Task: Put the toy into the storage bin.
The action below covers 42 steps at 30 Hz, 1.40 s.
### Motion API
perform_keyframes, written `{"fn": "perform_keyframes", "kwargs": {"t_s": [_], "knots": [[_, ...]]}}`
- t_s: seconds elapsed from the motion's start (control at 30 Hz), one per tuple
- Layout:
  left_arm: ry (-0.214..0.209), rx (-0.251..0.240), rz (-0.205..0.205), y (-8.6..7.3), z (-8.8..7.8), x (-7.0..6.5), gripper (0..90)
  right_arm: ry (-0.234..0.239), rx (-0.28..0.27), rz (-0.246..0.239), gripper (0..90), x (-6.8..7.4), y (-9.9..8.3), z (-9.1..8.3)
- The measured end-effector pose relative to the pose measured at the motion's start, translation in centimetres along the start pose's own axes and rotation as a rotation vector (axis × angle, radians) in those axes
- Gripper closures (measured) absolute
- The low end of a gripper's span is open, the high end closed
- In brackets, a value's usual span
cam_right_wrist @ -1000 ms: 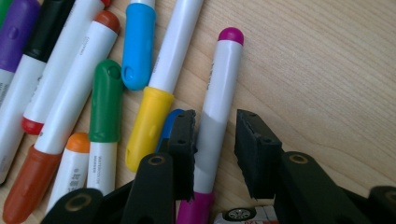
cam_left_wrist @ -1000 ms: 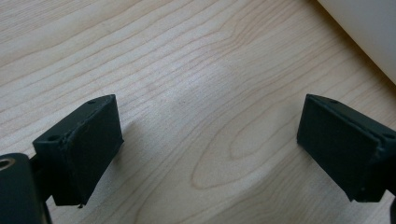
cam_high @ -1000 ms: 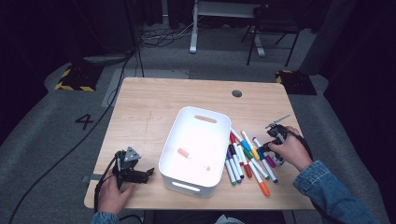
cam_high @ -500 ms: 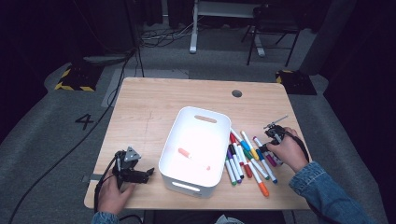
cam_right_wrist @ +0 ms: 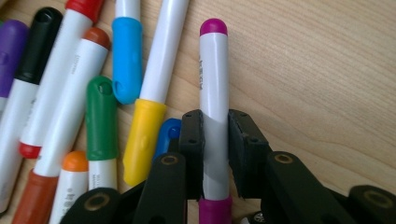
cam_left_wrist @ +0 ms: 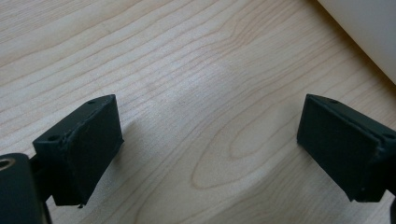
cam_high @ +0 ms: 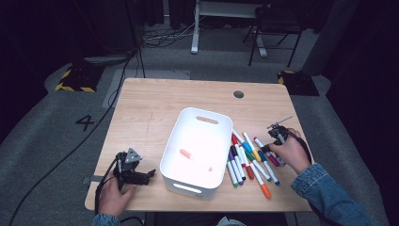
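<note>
fingers (cam_right_wrist: 194,135) clamp one magenta marker (cam_right_wrist: 214,93) | bin (cam_high: 188,176): one orange marker (cam_high: 194,159)

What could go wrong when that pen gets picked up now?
The right gripper has just been closing and now pinches the magenta pen near one end, so the long free end might sag or swing when lifted. Other pens lie close beside it, and the fingers could nudge or drag one along. On the way to the white bin, the pen could bump its rim and slip out.
</note>
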<state>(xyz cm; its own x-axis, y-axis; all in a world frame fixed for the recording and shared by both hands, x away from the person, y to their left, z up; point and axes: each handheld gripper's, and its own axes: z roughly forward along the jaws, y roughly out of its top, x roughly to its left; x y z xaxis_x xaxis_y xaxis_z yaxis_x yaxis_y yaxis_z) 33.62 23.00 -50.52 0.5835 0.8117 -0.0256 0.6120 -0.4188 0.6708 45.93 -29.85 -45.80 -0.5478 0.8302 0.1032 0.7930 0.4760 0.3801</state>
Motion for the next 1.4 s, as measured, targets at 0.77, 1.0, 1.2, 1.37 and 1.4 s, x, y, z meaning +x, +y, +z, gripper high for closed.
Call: {"fn": "perform_keyframes", "kwargs": {"t_s": [0.77, 1.0, 1.2, 1.37, 1.4], "knots": [[-0.001, 0.0, 0.0, 0.0, 0.0, 0.0, 6.9, 0.067, -0.142, -0.074, 76.7, 2.2, 1.9, -6.9], [-0.001, 0.0, 0.0, 0.0, 0.0, 0.0, 6.9, 0.077, -0.176, -0.127, 76.6, 3.3, 2.8, -9.2], [-0.002, 0.002, -0.002, -0.1, -0.1, 0.0, 6.9, 0.103, -0.194, -0.187, 76.7, 4.9, 3.8, -10.5], [0.0, 0.0, 0.0, -0.1, -0.1, 0.0, 6.8, 0.126, -0.201, -0.236, 76.6, 6.7, 4.9, -11.2], [-0.001, 0.0, -0.002, -0.1, -0.1, 0.0, 6.7, 0.131, -0.203, -0.244, 76.6, 7.1, 5.2, -11.3]]}}
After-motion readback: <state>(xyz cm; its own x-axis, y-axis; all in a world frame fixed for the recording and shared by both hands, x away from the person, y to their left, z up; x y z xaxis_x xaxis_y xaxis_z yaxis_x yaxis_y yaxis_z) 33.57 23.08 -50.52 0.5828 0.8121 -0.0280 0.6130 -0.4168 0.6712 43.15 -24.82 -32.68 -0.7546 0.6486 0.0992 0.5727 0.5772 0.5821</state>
